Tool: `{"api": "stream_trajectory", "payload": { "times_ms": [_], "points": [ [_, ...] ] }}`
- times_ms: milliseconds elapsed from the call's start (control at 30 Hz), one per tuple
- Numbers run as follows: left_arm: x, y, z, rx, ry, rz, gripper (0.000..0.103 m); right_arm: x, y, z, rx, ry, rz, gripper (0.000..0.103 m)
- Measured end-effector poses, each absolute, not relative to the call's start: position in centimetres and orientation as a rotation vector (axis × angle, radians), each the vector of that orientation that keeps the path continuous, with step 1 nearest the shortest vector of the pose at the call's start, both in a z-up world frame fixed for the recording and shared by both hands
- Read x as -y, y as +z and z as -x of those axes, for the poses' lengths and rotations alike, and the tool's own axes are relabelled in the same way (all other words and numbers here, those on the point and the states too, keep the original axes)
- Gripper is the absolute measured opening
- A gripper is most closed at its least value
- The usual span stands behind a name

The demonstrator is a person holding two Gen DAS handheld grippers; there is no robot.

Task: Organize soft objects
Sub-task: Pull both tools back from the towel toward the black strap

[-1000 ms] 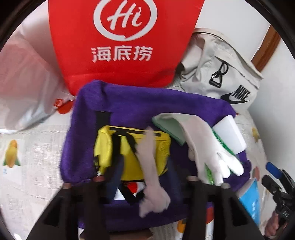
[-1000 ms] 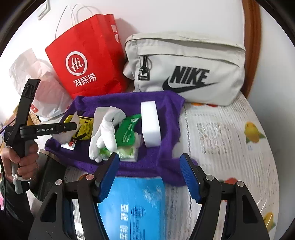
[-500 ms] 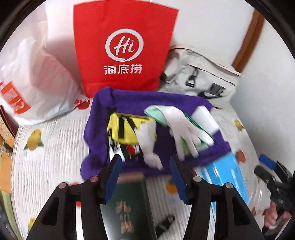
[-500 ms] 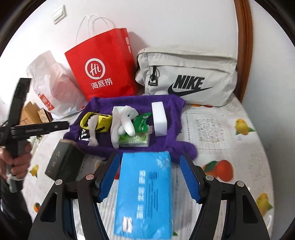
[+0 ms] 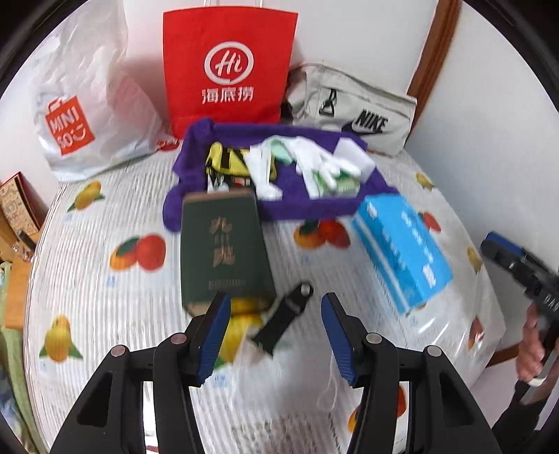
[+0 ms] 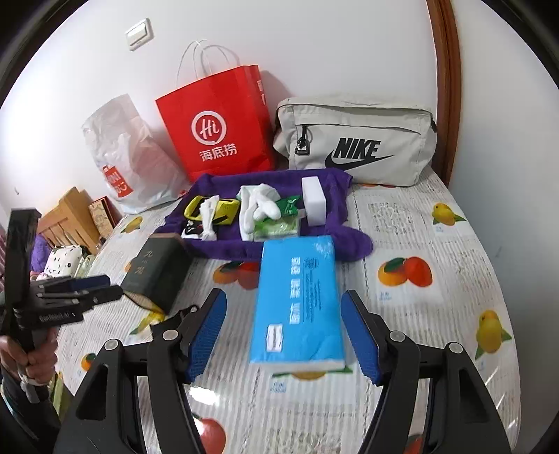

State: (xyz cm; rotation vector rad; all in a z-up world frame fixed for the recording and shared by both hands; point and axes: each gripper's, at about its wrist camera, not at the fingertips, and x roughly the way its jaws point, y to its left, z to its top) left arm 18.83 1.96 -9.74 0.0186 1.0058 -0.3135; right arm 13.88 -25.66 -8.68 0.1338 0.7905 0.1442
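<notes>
Hovering above the counter (image 6: 436, 223), both claws gape empty: left claw (image 5: 276, 314) over a black clip (image 5: 284, 319), right claw (image 6: 283, 328) over the tissue pack (image 6: 297, 297); gloves (image 6: 258, 206) lie on the purple towel (image 6: 335, 195).

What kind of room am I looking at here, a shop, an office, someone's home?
Most likely a home. The table wears a fruit-printed plastic cloth, shopping bags such as the red bag lean against a white wall with a light switch, and a wooden door frame stands beside a grey pouch.
</notes>
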Motion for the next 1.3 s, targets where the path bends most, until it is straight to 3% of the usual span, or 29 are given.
{"api": "stream_trajectory", "payload": {
  "times_ms": [367, 733, 767, 867, 933, 1133, 1200, 1300],
  "points": [
    [-0.3, -15.8, -17.1, -0.996, -0.332, -0.122, 0.052, 27.1, -10.4, -8.1, -0.750, 0.133, -0.174, 0.067],
    [1.3, -18.6, -18.2, -0.988, -0.313, -0.248, 0.052, 28.3, -13.3, -7.1, -0.796, 0.127, -0.217, 0.067],
    [1.2, -18.6, -18.3, -0.990, -0.319, -0.240, 0.050, 28.3, -13.3, -7.1, -0.796, 0.129, -0.220, 0.067],
    [1.0, -18.5, -18.3, -0.998, -0.333, -0.220, 0.025, 28.4, -13.7, -7.3, -0.800, 0.136, -0.226, 0.067],
    [1.0, -18.3, -18.1, -1.004, -0.349, -0.224, 0.023, 28.3, -14.0, -7.3, -0.805, 0.145, -0.229, 0.067],
    [1.4, -17.6, -17.4, -1.013, -0.410, -0.203, 0.025, 28.5, -14.7, -7.2, -0.813, 0.160, -0.239, 0.067],
    [1.8, -17.8, -17.9, -1.015, -0.410, -0.206, 0.038, 28.6, -14.8, -7.1, -0.815, 0.165, -0.245, 0.067],
    [2.5, -18.4, -18.7, -1.021, -0.377, -0.252, 0.040, 28.8, -15.2, -7.1, -0.827, 0.165, -0.248, 0.067]
  ]
}}
